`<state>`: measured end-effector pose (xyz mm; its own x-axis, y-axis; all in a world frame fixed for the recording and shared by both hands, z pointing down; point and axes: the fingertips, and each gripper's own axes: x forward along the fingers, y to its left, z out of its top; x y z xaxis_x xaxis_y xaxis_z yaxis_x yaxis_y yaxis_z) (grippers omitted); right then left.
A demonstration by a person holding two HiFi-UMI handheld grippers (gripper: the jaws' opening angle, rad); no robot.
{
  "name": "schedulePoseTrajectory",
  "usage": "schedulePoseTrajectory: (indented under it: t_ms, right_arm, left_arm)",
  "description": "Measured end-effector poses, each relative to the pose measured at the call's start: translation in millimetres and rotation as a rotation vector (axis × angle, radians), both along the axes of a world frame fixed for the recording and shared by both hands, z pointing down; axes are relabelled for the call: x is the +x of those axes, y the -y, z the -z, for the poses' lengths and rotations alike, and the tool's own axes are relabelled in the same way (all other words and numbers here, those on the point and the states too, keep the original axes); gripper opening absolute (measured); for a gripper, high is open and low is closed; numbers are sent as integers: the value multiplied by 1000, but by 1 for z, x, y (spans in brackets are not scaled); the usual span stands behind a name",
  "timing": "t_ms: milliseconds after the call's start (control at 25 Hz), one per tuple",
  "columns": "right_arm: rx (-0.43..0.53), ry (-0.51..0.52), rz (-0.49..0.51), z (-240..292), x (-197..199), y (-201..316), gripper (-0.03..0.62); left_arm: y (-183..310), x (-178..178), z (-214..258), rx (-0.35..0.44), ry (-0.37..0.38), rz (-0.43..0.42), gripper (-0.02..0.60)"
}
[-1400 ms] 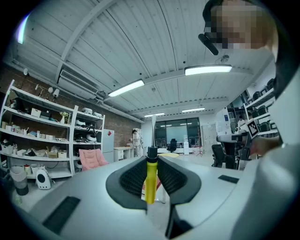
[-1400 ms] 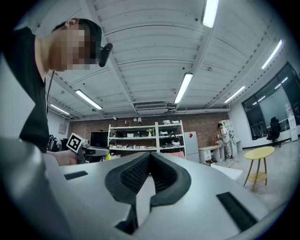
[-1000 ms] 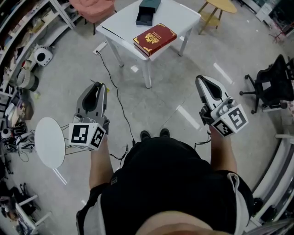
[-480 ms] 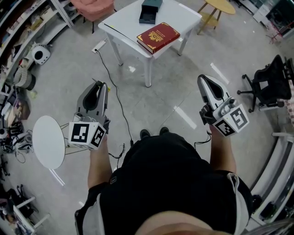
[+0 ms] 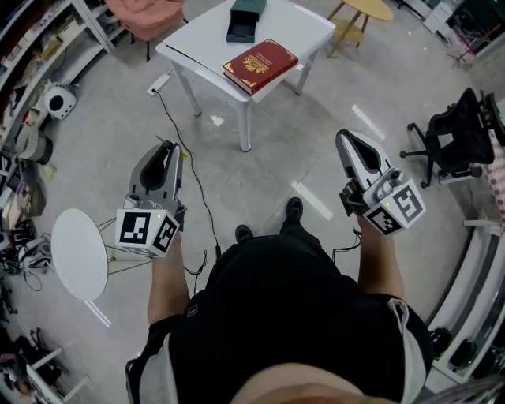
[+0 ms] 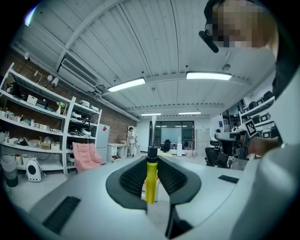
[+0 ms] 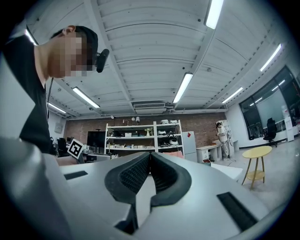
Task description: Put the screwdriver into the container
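My left gripper (image 5: 166,147) is held at waist height over the floor, left of the person's body. In the left gripper view it (image 6: 151,161) is shut on a yellow screwdriver (image 6: 150,183) with a black collar, which stands upright between the pads. The head view does not show the screwdriver. My right gripper (image 5: 346,137) is held level with it on the right; its jaws (image 7: 150,157) are shut with nothing between them. The container (image 5: 240,22), a dark open box, sits on the white table (image 5: 201,43) far ahead, beside a red book (image 5: 259,65).
A black cable (image 5: 201,181) runs along the floor from the table toward the person's feet. A round white side table (image 5: 79,252) stands at the left, shelves along the left wall, a black office chair (image 5: 454,142) at the right, a yellow stool (image 5: 364,11) beyond the table.
The person has stepped forward with one foot, and the table with the container has shifted left in the head view. Both grippers keep their pose and grip.
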<state>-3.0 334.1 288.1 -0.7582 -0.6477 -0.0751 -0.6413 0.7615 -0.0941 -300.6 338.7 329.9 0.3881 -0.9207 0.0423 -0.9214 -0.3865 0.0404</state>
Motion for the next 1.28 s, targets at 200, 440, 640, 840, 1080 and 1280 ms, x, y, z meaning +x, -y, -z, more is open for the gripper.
schedulePoseTrajectory:
  t_ms: [200,440,640,840,1080,1280]
  right_arm:
    - [-21,27,4,-9,26,22,31]
    - [-34,60,20,-14,67,62,31]
    - [-47,78,27,-20,111,101,31]
    - [-70,97,23,-29,158,131,31]
    - [-91,113,19,-42,212,158,31]
    - [-98,129,33,-47,241,166,31]
  left_arm:
    - [19,27,0,-8,18,-1,78]
    - [51,63,1,-23,37,23,78]
    - [90,110,0,-36,52,22,78]
    - [128,167,1,-42,70,-14,78]
    - [163,221,0,-39,78,-24,78]
    - [177,251,4,-30,88,-21,78]
